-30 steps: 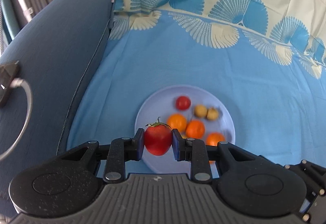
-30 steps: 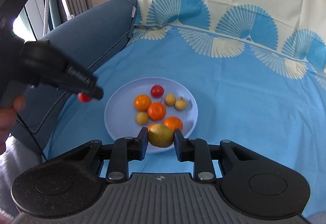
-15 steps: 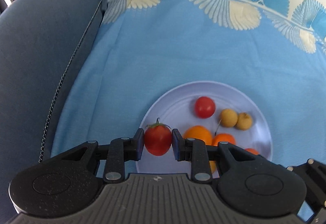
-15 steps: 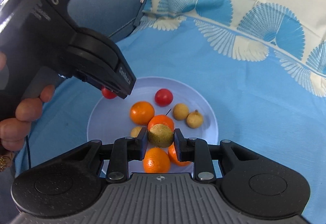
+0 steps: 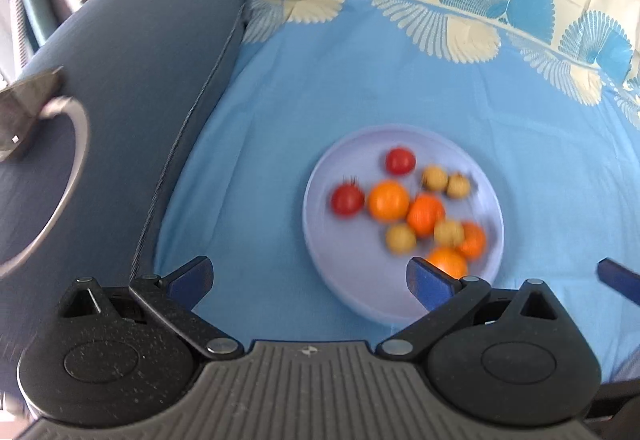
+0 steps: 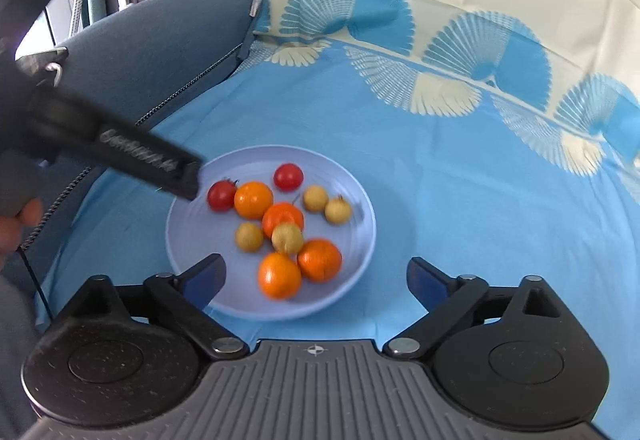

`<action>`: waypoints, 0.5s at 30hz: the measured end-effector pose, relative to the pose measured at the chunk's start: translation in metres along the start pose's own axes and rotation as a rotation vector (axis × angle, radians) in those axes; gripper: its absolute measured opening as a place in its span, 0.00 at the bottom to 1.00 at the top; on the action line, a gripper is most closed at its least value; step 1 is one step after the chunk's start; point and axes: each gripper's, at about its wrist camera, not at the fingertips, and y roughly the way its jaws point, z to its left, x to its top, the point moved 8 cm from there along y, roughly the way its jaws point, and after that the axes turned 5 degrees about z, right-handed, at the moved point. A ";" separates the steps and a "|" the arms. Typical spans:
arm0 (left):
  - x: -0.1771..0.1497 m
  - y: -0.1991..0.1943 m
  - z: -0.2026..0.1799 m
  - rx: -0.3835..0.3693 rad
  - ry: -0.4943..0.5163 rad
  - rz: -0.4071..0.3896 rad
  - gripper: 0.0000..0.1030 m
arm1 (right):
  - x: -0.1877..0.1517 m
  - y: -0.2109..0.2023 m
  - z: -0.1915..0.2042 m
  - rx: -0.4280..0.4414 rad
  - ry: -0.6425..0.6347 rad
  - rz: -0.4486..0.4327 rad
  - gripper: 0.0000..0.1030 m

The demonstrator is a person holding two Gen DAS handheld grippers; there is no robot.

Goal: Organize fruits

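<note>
A pale blue plate (image 5: 352, 280) (image 6: 192, 240) on the blue cloth holds several fruits: oranges, small yellow fruits and two tomatoes. The stemmed tomato (image 5: 347, 200) (image 6: 221, 195) lies at the plate's left side. A yellow-green fruit (image 6: 287, 238) (image 5: 448, 232) rests among the oranges (image 6: 279, 275). My left gripper (image 5: 310, 278) hovers over the plate's near left edge, its jaws opening with nothing between them. The right gripper (image 6: 316, 276) hangs above the plate's near rim, its jaws also opening and empty. One finger of the left gripper (image 6: 160, 164) reaches in from the left.
The blue cloth (image 5: 320, 80) with cream fan patterns covers the seat. A dark blue sofa arm (image 5: 120, 80) rises on the left, with a grey cable (image 5: 68, 168) lying on it. A person's hand (image 6: 20, 216) holds the left gripper.
Both grippers have opened wide. The left one let go of the stemmed tomato and the right one let go of the yellow-green fruit; both fruits now lie on the plate.
</note>
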 end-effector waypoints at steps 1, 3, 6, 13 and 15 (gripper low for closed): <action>-0.006 -0.007 0.001 0.002 -0.001 0.005 1.00 | -0.003 -0.007 0.000 -0.002 0.011 0.001 0.98; -0.020 -0.023 0.001 0.006 0.000 0.004 1.00 | -0.009 -0.024 0.001 0.000 0.033 -0.005 0.99; -0.037 -0.047 0.001 0.009 0.001 -0.020 1.00 | -0.017 -0.050 0.001 -0.010 0.051 -0.039 0.99; -0.065 -0.088 -0.001 0.037 0.011 -0.098 1.00 | -0.035 -0.097 -0.004 -0.048 0.089 -0.120 0.99; -0.071 -0.094 -0.002 0.029 -0.002 -0.104 1.00 | -0.038 -0.106 -0.005 -0.050 0.097 -0.140 0.99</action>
